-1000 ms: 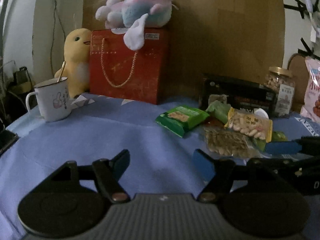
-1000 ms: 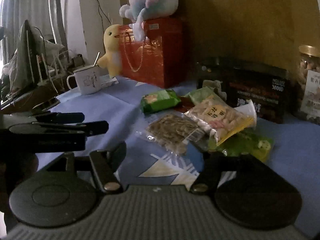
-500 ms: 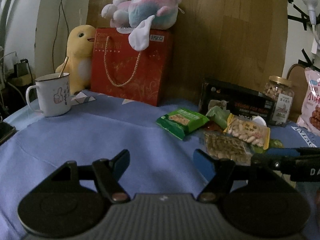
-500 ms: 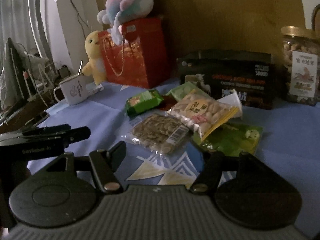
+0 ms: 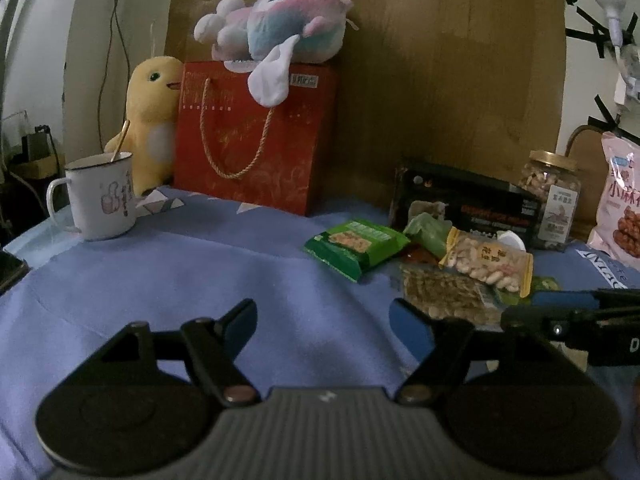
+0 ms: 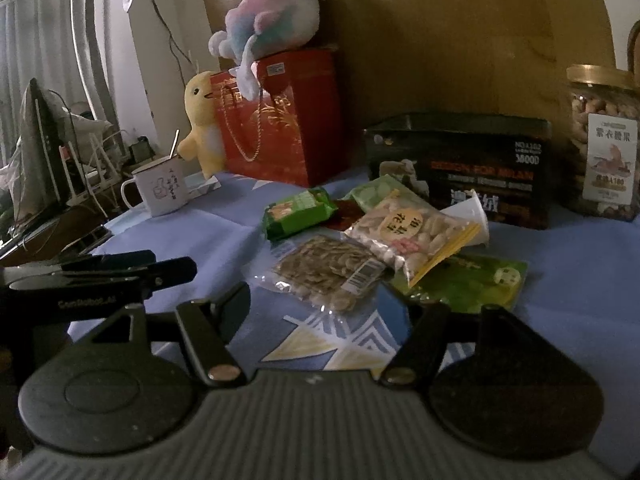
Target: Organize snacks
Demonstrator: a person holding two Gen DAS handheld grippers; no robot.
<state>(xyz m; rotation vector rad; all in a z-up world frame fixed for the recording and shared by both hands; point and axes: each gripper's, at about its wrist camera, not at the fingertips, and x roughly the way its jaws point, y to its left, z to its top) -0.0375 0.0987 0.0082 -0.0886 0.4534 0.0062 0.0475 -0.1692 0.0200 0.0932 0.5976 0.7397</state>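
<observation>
A heap of snacks lies on the blue cloth (image 5: pixel 200 280): a green packet (image 5: pixel 356 248) (image 6: pixel 298 212), a peanut bag (image 5: pixel 486 262) (image 6: pixel 408 228) on top, a clear seed packet (image 5: pixel 444 292) (image 6: pixel 328 272) and a flat green pouch (image 6: pixel 472 280). My left gripper (image 5: pixel 322 316) hovers over bare cloth to the left of the heap, its jaws opening with nothing between them. My right gripper (image 6: pixel 318 304) points at the seed packet from just in front, its jaws also opening and holding nothing. Each gripper shows at the edge of the other's view.
Behind the heap stand a black box (image 6: pixel 460 168), a nut jar (image 6: pixel 604 140) and a pink snack bag (image 5: pixel 622 212). A red gift bag (image 5: pixel 256 140) with plush toys and a white mug (image 5: pixel 100 196) with a spoon stand at the back left.
Both pairs of jaws stand a little wider than before. The right wrist view has rolled slightly. The snacks lie where they were.
</observation>
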